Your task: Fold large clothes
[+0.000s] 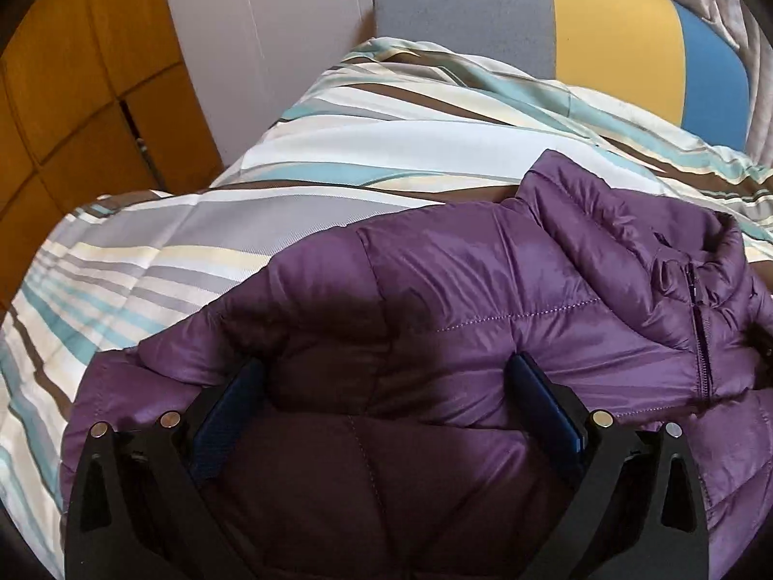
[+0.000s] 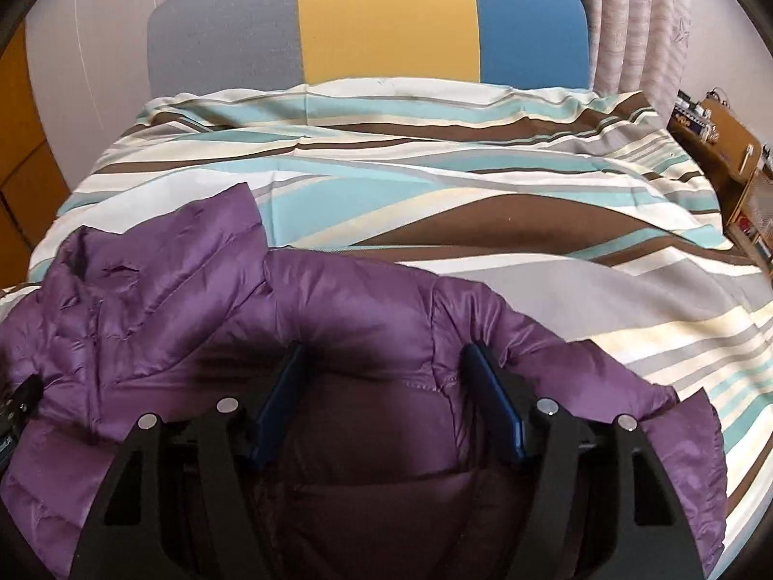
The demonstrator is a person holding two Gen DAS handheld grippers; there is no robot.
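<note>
A purple quilted puffer jacket (image 1: pixel 459 290) lies front up on a striped bed cover (image 1: pixel 338 145), zipper and collar toward the headboard. My left gripper (image 1: pixel 386 372) is open, its blue-padded fingers spread over the jacket's left shoulder and sleeve, pressing into the fabric. In the right wrist view the jacket (image 2: pixel 338 299) fills the near part of the frame. My right gripper (image 2: pixel 381 362) is open over the right shoulder, fingers set on either side of a puffed fold. The striped cover (image 2: pixel 435 169) stretches beyond. The left gripper's edge (image 2: pixel 14 411) shows at the far left.
A headboard in grey, yellow and blue panels (image 2: pixel 386 19) stands at the far end of the bed. Orange wardrobe doors (image 1: pixel 87 72) are to the left. Curtains (image 2: pixel 637 14) and a wooden shelf with small items (image 2: pixel 724 154) are to the right.
</note>
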